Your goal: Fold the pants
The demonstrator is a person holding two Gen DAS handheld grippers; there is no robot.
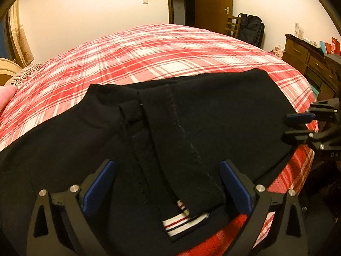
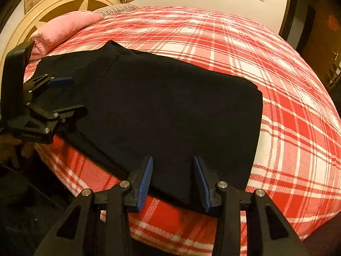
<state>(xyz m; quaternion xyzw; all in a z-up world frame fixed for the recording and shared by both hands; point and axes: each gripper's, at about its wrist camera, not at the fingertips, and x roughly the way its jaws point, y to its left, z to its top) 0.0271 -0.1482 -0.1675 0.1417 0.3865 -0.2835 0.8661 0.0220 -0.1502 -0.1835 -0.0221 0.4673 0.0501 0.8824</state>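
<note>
Under both open claws – pants (image 1: 191, 128), legs unseen.

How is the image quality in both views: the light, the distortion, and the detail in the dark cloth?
Left wrist view: warm yellowish light, strong fisheye bending of the red plaid bed cover, seams of the black pants visible. Right wrist view: same warm cast, pants nearly featureless black, corners vignetted dark.
</note>
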